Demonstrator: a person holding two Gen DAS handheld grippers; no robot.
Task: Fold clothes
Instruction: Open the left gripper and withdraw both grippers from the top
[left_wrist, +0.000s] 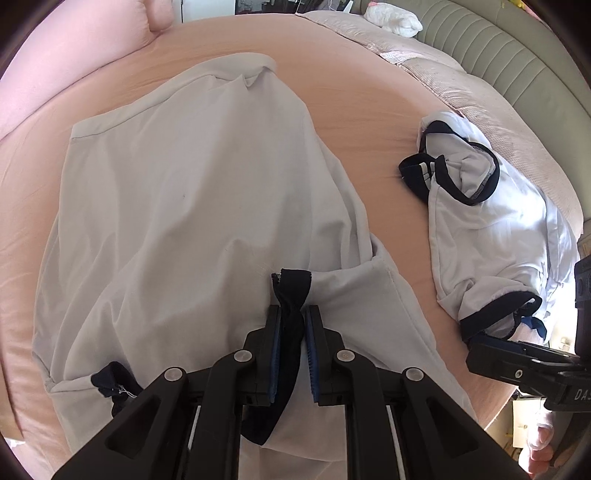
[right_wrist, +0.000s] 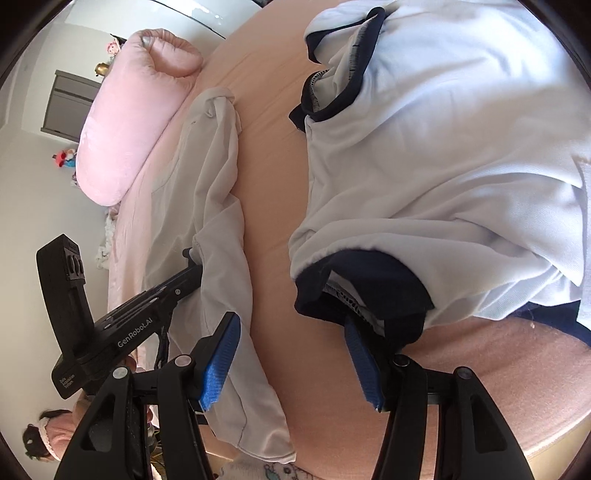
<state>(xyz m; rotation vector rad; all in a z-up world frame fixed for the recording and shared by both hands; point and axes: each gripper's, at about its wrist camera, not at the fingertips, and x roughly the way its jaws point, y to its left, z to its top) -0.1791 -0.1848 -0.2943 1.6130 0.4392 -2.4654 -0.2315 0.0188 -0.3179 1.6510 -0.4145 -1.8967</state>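
Right now the left gripper (left_wrist: 293, 332) is clamped on a navy trim (left_wrist: 290, 291) of the grey shirt (left_wrist: 192, 206), which lies spread across the middle of the bed (left_wrist: 351, 122), its far hem toward the pink pillow (left_wrist: 110, 33). That pinch looks narrow: only the dark band sits between the pads, so a hard pull could slip it free or drag the whole shirt instead of turning one part over. Wrinkles already run through the body, and a fold made over them would likely set crooked.

Over by the bed's right edge, the right gripper (right_wrist: 291, 358) stands wide open, holding nothing. One finger (right_wrist: 360, 354) is tucked at the navy cuff (right_wrist: 362, 291) of the white shirt (right_wrist: 443, 147), which lies crumpled there; the other (right_wrist: 219, 358) hangs over the grey shirt's edge. Closing from this stance might catch both garments or bunch the cuff. The white shirt also sits near the mattress edge, so a tug that way could pull it off.
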